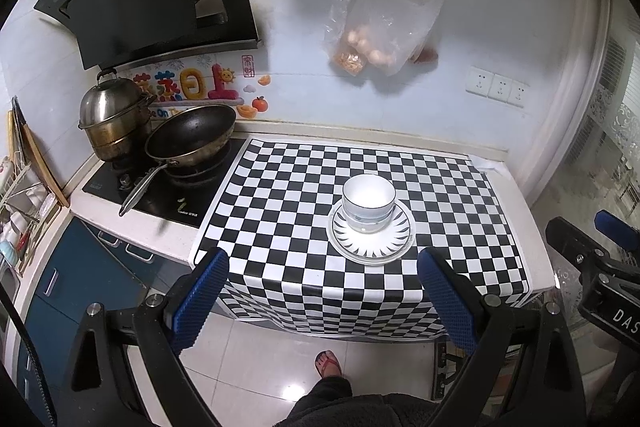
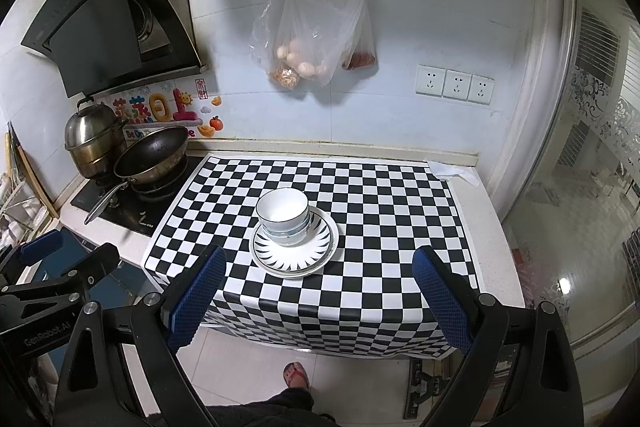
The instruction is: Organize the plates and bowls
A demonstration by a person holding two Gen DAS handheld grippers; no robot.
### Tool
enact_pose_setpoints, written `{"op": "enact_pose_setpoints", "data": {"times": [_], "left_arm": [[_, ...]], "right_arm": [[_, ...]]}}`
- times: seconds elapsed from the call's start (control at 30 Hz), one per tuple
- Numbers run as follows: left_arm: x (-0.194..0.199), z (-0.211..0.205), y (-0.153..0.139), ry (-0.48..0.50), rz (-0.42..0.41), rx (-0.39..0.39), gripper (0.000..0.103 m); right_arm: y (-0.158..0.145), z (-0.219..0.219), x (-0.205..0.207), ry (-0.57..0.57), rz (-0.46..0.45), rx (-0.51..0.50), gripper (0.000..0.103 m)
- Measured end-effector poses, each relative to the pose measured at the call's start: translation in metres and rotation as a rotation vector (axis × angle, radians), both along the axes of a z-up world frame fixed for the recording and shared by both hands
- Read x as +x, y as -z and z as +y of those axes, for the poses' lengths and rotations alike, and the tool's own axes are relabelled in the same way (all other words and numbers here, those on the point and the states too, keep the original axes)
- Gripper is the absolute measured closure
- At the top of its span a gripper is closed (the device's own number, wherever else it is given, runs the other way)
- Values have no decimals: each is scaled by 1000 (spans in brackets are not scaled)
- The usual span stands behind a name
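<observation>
Both jaws are being held apart, empty; bowls (image 2: 283,217) are sitting stacked on plates (image 2: 294,259) mid-counter (image 2: 498,227); sorting is appearing complete.

Bowl count in stack (image 2: 283,217) unclear: lower bowls nested, only rims show. Plate (image 2: 294,247) centre hidden under stack; whether one plate or two, cannot tell. Bag (image 2: 310,39) contents blurred behind plastic in left view. Wall sticker (image 1: 192,87) lower text covered by pan (image 1: 191,135) and pot (image 1: 110,119). Rack (image 1: 20,195) cut by left edge. Person: only foot (image 2: 297,375) and dark trouser leg (image 2: 276,409) visible. Right tongs (image 1: 600,259) cut by frame edge in left view.
</observation>
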State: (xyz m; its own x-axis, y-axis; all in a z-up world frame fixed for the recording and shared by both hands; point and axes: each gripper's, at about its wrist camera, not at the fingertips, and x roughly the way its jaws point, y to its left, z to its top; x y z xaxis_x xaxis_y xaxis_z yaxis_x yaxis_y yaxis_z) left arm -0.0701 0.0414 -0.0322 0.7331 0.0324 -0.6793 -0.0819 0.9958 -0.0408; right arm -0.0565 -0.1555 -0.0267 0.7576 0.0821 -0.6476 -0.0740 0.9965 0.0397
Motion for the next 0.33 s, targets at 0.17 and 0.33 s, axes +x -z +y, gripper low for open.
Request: {"op": "enact_pose_setpoints", "data": {"times": [0.17, 0.33], "left_arm": [[-2, 0, -1, 3, -3, -4, 7], [-5, 0, -3, 1, -7, -6, 7]], "right_arm": [[0, 0, 0, 0, 2, -2, 7], [-1, 0, -1, 1, 2, -2, 7]]}}
